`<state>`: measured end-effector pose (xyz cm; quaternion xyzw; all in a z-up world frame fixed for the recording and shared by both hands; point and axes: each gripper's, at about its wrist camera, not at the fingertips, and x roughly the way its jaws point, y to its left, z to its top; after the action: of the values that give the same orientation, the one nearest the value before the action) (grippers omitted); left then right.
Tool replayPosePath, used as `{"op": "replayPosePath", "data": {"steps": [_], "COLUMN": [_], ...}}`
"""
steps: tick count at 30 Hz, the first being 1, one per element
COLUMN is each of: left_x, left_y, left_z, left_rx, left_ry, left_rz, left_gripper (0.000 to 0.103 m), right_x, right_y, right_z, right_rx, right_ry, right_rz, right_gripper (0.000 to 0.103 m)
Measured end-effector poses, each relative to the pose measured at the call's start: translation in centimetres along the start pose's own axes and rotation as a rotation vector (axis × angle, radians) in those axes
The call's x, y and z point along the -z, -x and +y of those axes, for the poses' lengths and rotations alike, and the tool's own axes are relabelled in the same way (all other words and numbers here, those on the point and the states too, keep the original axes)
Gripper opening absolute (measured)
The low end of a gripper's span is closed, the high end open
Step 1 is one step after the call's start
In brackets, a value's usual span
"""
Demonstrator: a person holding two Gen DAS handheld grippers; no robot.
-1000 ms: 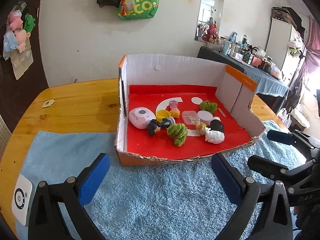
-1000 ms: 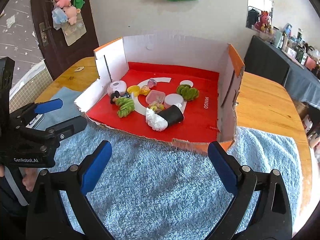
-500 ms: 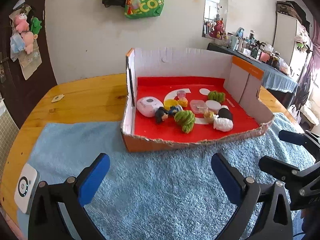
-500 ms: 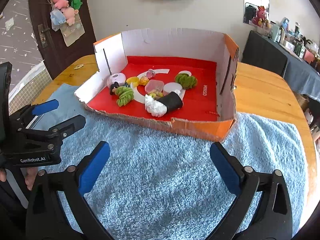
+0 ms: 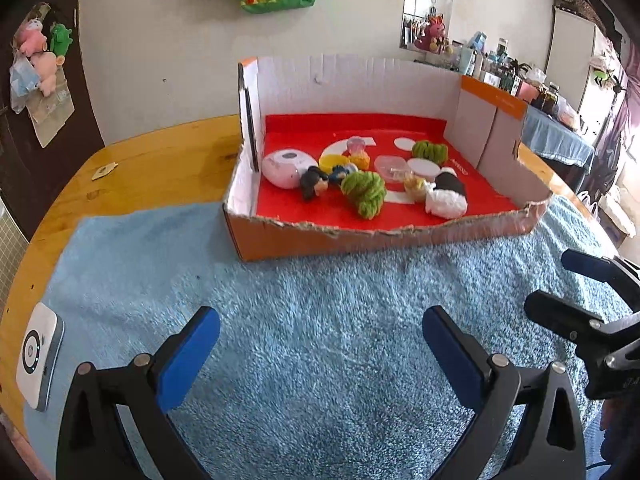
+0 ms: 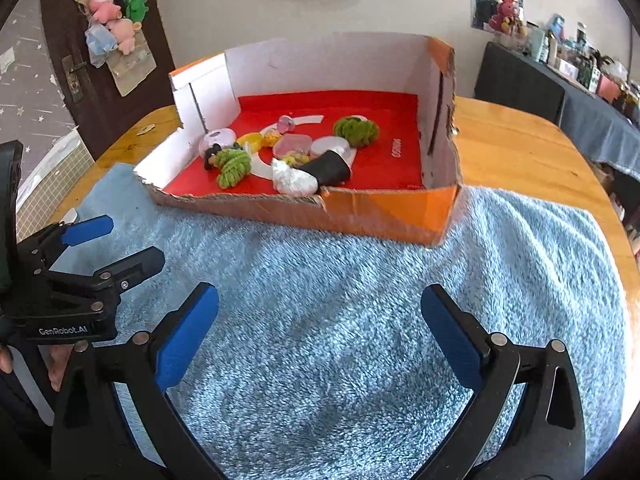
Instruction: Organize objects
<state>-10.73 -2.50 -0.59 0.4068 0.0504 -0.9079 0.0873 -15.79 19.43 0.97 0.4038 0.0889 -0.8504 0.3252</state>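
A cardboard box (image 5: 400,236) with a red floor stands on a blue towel (image 5: 320,340); it also shows in the right wrist view (image 6: 380,216). Inside lie a pink round device (image 5: 284,166), a green woolly bundle (image 5: 364,192), a second green bundle (image 5: 430,151), a black-and-white sock roll (image 5: 446,198), small figures and plastic lids. My left gripper (image 5: 320,354) is open and empty above the towel, well short of the box. My right gripper (image 6: 320,338) is open and empty, also short of the box.
A white small device (image 5: 38,360) lies at the towel's left edge on the round wooden table (image 5: 160,160). A cluttered dark side table (image 6: 560,92) stands at the right. A door with plush toys (image 6: 112,32) is at the back left.
Both grippers have drawn back from the box and lowered, so more towel lies between them and the box. Both stay open and empty.
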Motion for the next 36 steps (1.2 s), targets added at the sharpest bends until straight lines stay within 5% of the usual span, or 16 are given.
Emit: {"op": "replayPosePath", "data": {"steps": [36], "left_x": [1.5], "left_y": [-2.0], "left_z": [-0.4], "left_rx": [-0.015], "left_ry": [0.008], "left_rz": [0.069], "left_gripper": [0.103], "right_x": [1.7], "right_y": [-1.6], "right_z": [-0.9], "right_rx": [0.057], "right_ry": [-0.035], "right_rz": [0.007], "right_gripper": [0.103]}}
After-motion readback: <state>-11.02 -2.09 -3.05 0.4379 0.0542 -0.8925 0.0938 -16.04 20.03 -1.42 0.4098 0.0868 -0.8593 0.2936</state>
